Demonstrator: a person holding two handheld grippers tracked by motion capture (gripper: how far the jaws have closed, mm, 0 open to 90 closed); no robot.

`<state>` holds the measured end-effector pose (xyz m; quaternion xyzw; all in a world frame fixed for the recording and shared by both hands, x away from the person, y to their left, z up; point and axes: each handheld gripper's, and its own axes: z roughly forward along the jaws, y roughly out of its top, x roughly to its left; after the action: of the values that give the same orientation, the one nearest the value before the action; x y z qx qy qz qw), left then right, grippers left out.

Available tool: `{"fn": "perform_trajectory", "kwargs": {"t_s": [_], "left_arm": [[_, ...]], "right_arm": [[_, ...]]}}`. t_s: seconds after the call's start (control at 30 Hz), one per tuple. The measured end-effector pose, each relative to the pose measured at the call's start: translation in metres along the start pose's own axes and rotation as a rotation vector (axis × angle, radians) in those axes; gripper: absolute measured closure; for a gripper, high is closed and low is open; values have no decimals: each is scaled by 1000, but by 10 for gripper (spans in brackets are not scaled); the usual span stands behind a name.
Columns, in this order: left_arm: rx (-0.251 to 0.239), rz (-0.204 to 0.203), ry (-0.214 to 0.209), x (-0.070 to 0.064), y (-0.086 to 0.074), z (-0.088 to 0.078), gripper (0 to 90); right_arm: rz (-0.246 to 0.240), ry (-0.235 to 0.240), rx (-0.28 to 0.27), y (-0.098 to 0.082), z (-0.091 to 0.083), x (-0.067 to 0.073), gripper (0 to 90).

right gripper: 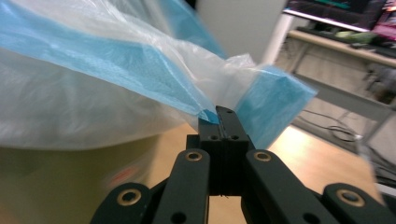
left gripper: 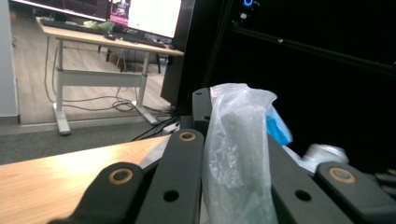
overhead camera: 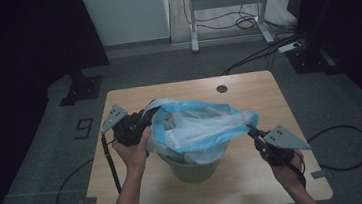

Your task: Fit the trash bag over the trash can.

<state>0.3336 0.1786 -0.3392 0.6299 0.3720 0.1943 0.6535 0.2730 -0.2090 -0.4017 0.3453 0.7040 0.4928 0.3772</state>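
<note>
While I am watching from above, my left gripper (overhead camera: 143,121) is clenching one edge of the blue-and-clear plastic bag (overhead camera: 199,128) at centre frame, and my right gripper (overhead camera: 253,133) is pinching the opposite edge toward the lower right. Between them the bag is hanging stretched over the green bin (overhead camera: 194,168) on the wooden table (overhead camera: 248,88).

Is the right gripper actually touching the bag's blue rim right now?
Touching. In the right gripper view the right gripper has its jaws shut on the blue rim of the plastic bag, the film pinched between their tips.
</note>
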Motion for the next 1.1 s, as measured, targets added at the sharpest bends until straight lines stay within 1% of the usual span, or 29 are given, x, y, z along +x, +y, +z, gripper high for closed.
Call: {"fn": "perform_trajectory", "kwargs": {"t_s": [0.07, 0.13, 0.23, 0.3, 0.37, 0.47, 0.57, 0.63, 0.7, 0.77, 0.83, 0.9, 0.97, 1.0, 1.1], "left_arm": [[-3, -7, -6, 1, 0, -1, 891], [-2, -10, -10, 2, -3, -3, 889], [-3, -39, -36, 4, -9, -11, 883], [3, -47, -43, 4, -14, -19, 879], [7, -59, -58, 5, -18, -25, 876], [18, -76, -78, 5, -26, -38, 870], [38, -80, -96, 3, -38, -49, 867], [51, -80, -101, 3, -47, -56, 867], [56, -95, -117, 2, -58, -63, 867], [61, -94, -113, 2, -66, -68, 866], [69, -102, -114, 2, -74, -72, 866], [81, -97, -104, 3, -80, -75, 865], [85, -107, -96, 5, -86, -77, 866], [87, -111, -93, 6, -88, -78, 866], [103, -111, -76, 9, -94, -77, 866]], "right_arm": [[24, -27, -14, 6, 3, -11, 889], [43, -40, -29, 10, 4, -18, 889], [48, -35, -41, 10, 2, -19, 889], [54, -22, -44, 6, 0, -17, 889], [68, 4, -48, 0, -3, -13, 889], [68, 39, -52, -8, -11, -5, 889], [78, 78, -53, -19, -20, 2, 889], [88, 103, -50, -28, -26, 7, 888], [106, 132, -50, -37, -31, 12, 889], [122, 159, -50, -45, -37, 17, 889], [121, 175, -43, -53, -40, 21, 889], [123, 192, -34, -60, -41, 24, 889], [130, 206, -14, -66, -40, 27, 889], [126, 210, -4, -69, -38, 28, 889], [140, 227, 24, -76, -32, 29, 889]]}}
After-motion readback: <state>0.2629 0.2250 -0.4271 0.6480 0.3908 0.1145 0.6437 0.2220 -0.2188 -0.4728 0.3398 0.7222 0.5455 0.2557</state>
